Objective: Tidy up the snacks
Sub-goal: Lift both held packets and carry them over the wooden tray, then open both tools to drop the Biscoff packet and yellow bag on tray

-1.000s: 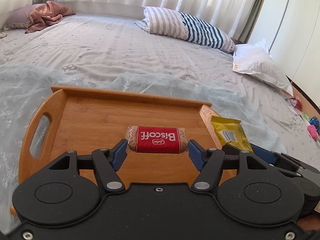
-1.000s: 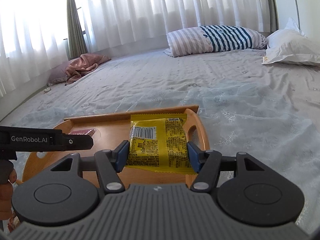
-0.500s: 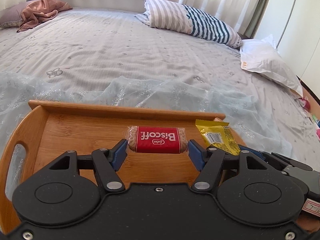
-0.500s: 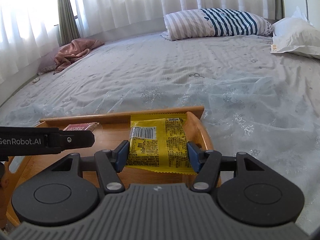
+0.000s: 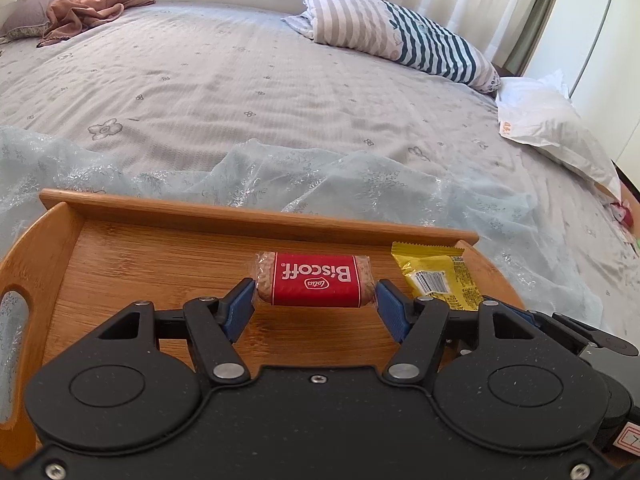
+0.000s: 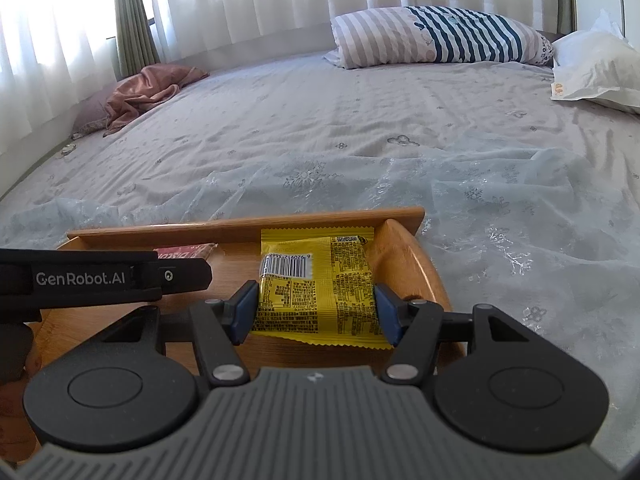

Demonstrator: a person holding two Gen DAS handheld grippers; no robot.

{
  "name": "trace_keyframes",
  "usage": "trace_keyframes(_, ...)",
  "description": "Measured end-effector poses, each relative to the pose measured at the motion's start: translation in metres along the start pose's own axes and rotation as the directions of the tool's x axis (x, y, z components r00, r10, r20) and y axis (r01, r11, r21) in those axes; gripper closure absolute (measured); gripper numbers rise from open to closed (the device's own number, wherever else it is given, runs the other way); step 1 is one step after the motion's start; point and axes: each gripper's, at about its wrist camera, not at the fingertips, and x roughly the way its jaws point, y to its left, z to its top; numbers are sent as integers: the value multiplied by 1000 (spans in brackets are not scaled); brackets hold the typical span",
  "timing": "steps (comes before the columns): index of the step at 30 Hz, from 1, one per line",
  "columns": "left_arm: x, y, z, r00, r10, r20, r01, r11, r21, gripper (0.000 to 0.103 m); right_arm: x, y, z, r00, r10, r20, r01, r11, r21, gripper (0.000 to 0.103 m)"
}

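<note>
Red Biscoff pack [image 5: 315, 280] sits pinched in my left gripper [image 5: 315, 298], over the bamboo tray [image 5: 160, 248] — yellow packet [image 5: 436, 276] at three o'clock. From the right wrist: my right gripper [image 6: 316, 304] clamps that yellow packet [image 6: 316, 284] — tray wall [image 6: 240, 226] at twelve.

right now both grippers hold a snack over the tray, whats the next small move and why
Probably lower both and let go. The left gripper clamps the red biscuit pack and the right gripper clamps the yellow packet, both already over the wooden tray, side by side.
</note>
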Motion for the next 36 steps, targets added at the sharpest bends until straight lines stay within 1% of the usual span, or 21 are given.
trace_keyframes(8,6,3,1,1000,15,-2,-15,1000,-3,40,6,4,1,1000,-14,-7,14,1000,-14,38)
trace_keyframes(19,9,1,0,1000,29,10,-29,999,20,39,9,9,2,1000,-28,-11,28,999,-40,38)
trace_keyframes(21,9,1,0,999,31,8,-31,999,25,39,9,9,2,1000,-25,-12,25,999,-42,36)
trace_keyframes(22,9,1,0,999,35,6,-35,999,27,39,9,9,2,1000,-24,-12,24,999,-41,33)
trace_keyframes(23,9,0,0,999,38,5,-38,999,29,38,9,9,2,1000,-22,-12,22,999,-41,27)
trace_keyframes(24,9,0,0,999,39,3,-39,999,30,37,9,9,2,1000,-21,-11,21,999,-41,26)
trace_keyframes(28,5,-1,1,999,36,1,-36,998,45,23,7,9,3,1000,-15,-12,14,999,-37,25)
trace_keyframes(29,3,-2,1,999,39,5,-39,998,50,22,5,10,3,1000,-13,-10,13,999,-40,23)
trace_keyframes(31,-2,-2,1,999,41,9,-41,998,55,17,2,12,4,1000,-14,-4,14,999,-49,21)
trace_keyframes(36,-18,-1,0,999,29,19,-30,998,52,9,-9,15,4,1000,-3,3,3,998,-66,17)
